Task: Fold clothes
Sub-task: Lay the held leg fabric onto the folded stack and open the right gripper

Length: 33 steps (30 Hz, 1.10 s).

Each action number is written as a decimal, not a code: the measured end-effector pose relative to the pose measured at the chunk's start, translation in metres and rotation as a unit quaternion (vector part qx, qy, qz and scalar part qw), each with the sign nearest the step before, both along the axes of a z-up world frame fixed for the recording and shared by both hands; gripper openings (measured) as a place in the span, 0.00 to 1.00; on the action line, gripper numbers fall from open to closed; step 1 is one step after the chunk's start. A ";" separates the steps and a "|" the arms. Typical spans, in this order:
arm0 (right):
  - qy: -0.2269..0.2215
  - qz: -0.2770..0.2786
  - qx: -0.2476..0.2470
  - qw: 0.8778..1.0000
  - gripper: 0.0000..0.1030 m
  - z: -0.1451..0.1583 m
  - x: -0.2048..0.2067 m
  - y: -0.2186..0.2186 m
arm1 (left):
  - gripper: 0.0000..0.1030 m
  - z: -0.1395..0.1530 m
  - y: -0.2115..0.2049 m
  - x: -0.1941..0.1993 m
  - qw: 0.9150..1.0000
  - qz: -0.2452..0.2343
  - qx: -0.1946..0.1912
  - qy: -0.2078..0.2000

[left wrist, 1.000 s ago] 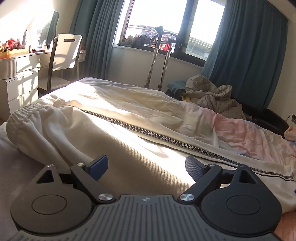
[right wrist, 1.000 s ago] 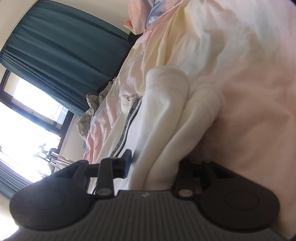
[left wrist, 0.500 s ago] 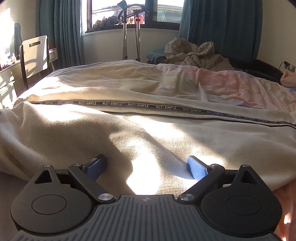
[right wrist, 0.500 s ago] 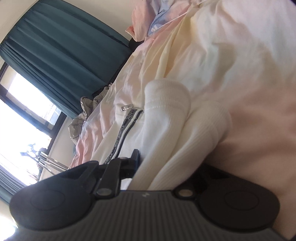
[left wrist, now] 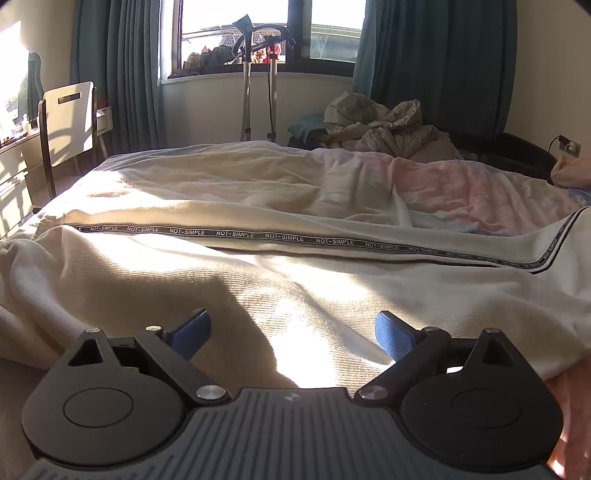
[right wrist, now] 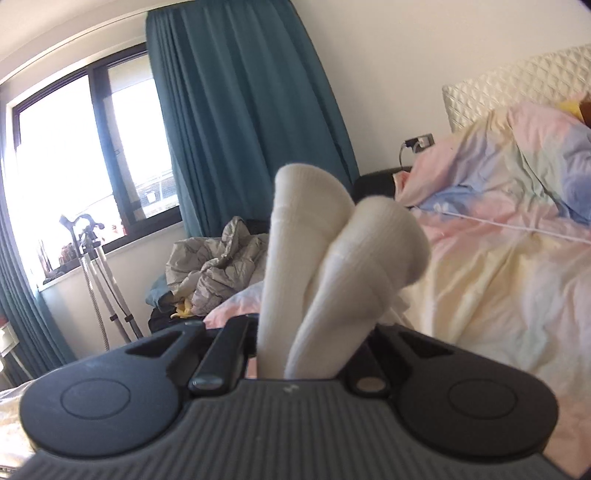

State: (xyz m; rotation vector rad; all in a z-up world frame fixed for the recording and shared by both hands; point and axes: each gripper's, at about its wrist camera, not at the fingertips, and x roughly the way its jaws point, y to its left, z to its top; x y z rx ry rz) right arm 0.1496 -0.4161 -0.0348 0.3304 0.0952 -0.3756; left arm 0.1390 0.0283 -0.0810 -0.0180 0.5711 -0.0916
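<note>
The black tape (left wrist: 284, 238) sewn along the cream trousers (left wrist: 295, 295) carries the repeated white wording "NOT-SIMPLE"; toward the right edge of the left wrist view the letters become too small to read. The trousers lie lengthwise across the bed (left wrist: 258, 173), with one end rising at the right border of that view. The left tongs (left wrist: 291, 332) stand released, blue pads (left wrist: 391, 336) wide apart just above the ribbed cloth; contact with the cloth cannot be determined. The right tongs (right wrist: 314, 354) are clenched on the two ribbed cuffs (right wrist: 332, 251) of the trousers, which stand up out of the jaws; the jaws have just been closing with the cuffs between them, and the pads themselves are hidden by the cloth. The bed carries a pastel duvet (right wrist: 498, 266) in pink, yellow and blue, with a quilted headboard (right wrist: 517, 85) behind it. The room has teal curtains (right wrist: 240, 110), a dark-framed window (left wrist: 266, 33), a wall socket (right wrist: 421, 142) with a plug inserted, a crumpled grey quilt (left wrist: 388, 129), a metal stand (left wrist: 247, 81) by the sill, and a white chair (left wrist: 70, 118) at a sunlit surface (left wrist: 11, 144) that is cut off at the left border. Items on the window sill are too small to identify.
</note>
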 end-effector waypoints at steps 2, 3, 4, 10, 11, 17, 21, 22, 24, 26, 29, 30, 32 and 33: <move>-0.009 0.021 -0.032 0.999 0.08 0.014 0.003 0.033 | 0.94 0.009 0.011 -0.002 1.000 0.009 -0.016 -0.016; -0.014 0.033 -0.048 0.998 0.08 0.019 0.005 0.052 | 0.94 0.014 0.017 -0.004 0.999 0.014 -0.021 -0.027; -0.018 0.046 -0.062 0.997 0.08 0.023 0.006 0.069 | 0.94 0.019 0.022 -0.005 0.999 0.017 -0.018 -0.041; 0.004 0.168 -0.127 0.978 0.08 -0.001 0.014 0.191 | 0.94 0.036 0.064 -0.008 0.993 0.052 -0.083 -0.072; 0.016 0.190 -0.141 0.971 0.07 -0.012 0.015 0.211 | 0.94 0.039 0.067 -0.010 0.992 0.062 -0.074 -0.080; 0.111 0.309 -0.223 0.918 0.08 -0.089 0.007 0.303 | 0.94 0.038 0.077 -0.010 0.991 0.062 -0.091 -0.076; 0.101 0.315 -0.247 0.911 0.08 -0.088 -0.003 0.312 | 0.94 0.037 0.077 -0.009 0.989 0.060 -0.109 -0.082; 0.093 0.320 -0.242 0.911 0.08 -0.082 -0.005 0.313 | 0.94 0.037 0.077 -0.009 0.988 0.058 -0.116 -0.084; 0.090 0.336 -0.226 0.910 0.08 -0.087 -0.010 0.318 | 0.94 0.036 0.075 -0.010 0.987 0.052 -0.122 -0.090; 0.105 0.349 -0.213 0.907 0.09 -0.097 -0.010 0.320 | 0.94 0.035 0.073 -0.011 0.987 0.047 -0.116 -0.096; 0.121 0.369 -0.198 0.900 0.19 -0.106 -0.008 0.316 | 0.94 0.032 0.068 -0.013 0.988 0.032 -0.117 -0.100; 0.124 0.376 -0.188 0.899 0.22 -0.105 -0.008 0.314 | 0.94 0.031 0.065 -0.014 0.987 0.025 -0.117 -0.103; 0.133 0.399 -0.158 0.893 0.49 -0.098 -0.010 0.309 | 0.94 0.029 0.060 -0.015 0.988 0.016 -0.113 -0.106; 0.141 0.417 -0.142 0.887 0.54 -0.094 -0.012 0.306 | 0.94 0.027 0.059 -0.016 0.988 0.012 -0.113 -0.107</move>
